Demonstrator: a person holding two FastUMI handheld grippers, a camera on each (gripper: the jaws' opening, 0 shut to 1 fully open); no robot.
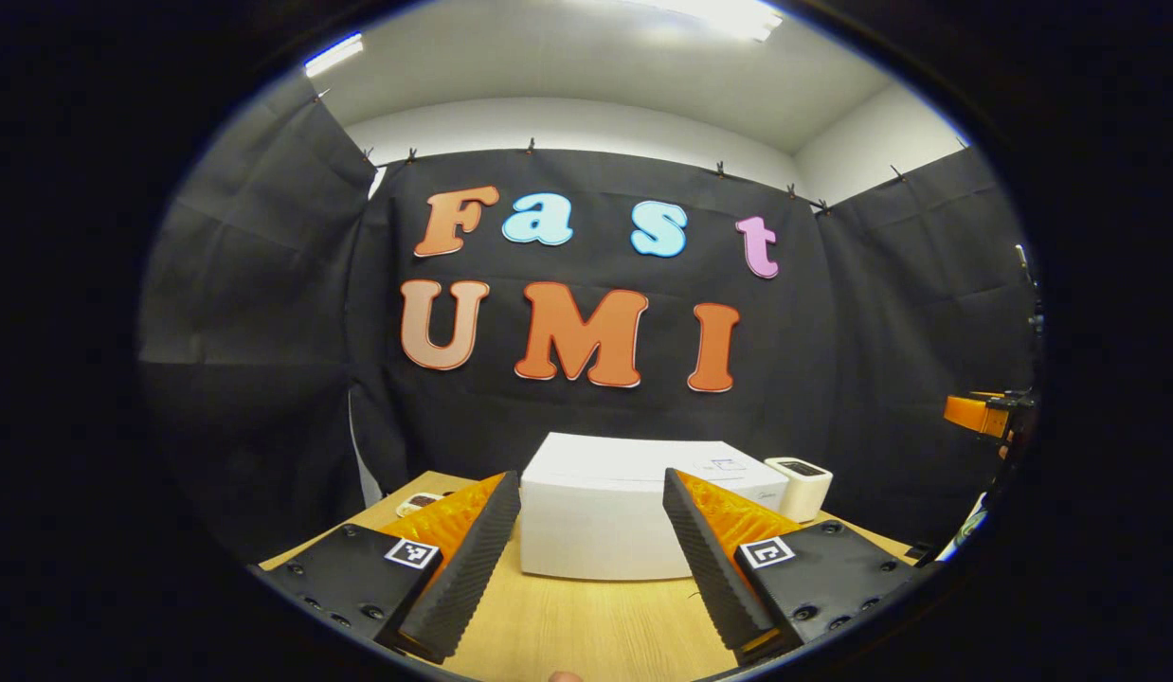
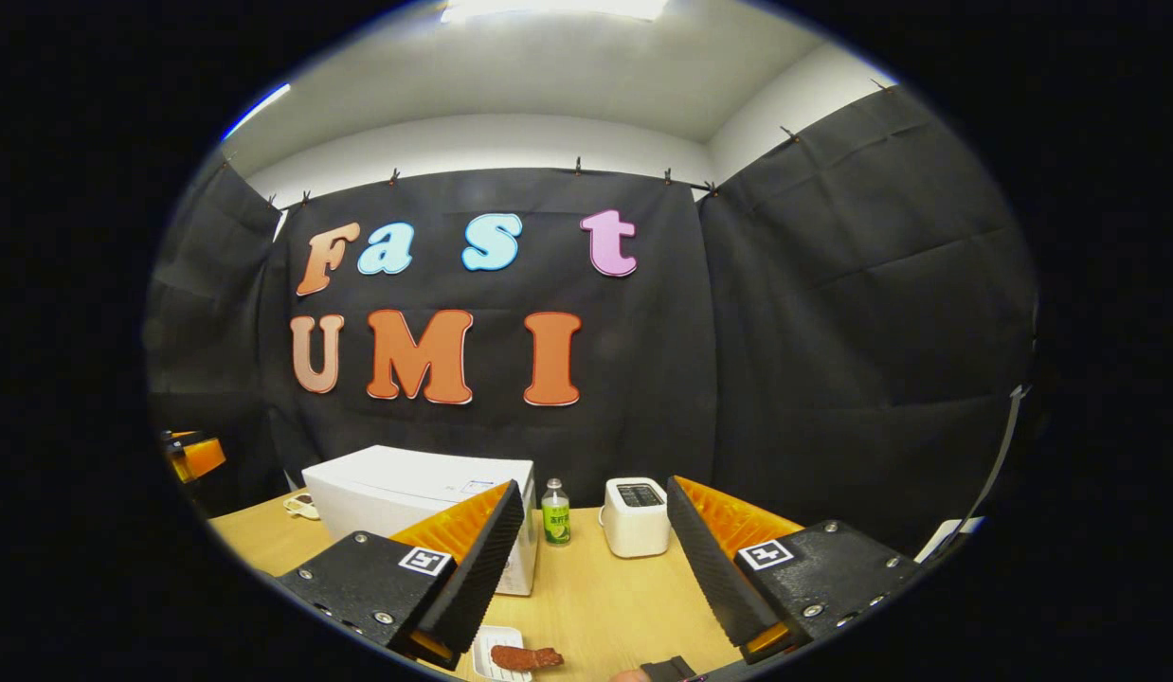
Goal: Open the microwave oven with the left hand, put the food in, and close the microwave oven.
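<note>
A wooden surface runs out ahead of both grippers. The white microwave oven sits on it with its door closed; in the left gripper view it stands straight ahead, seen between the two fingers, and in the right gripper view it lies beyond the left finger. The left gripper hangs above the surface with its fingers wide apart and nothing between them. The right gripper likewise has its fingers spread, holding nothing. A white toaster stands ahead between the right gripper's fingers, near the inner edge of the right one; in the left gripper view it sits just past the right finger. A small green bottle stands just beside the microwave oven, between it and the toaster. The food, a reddish-brown piece on a small white tray, lies low between the right gripper's fingers, close to the left one.
</note>
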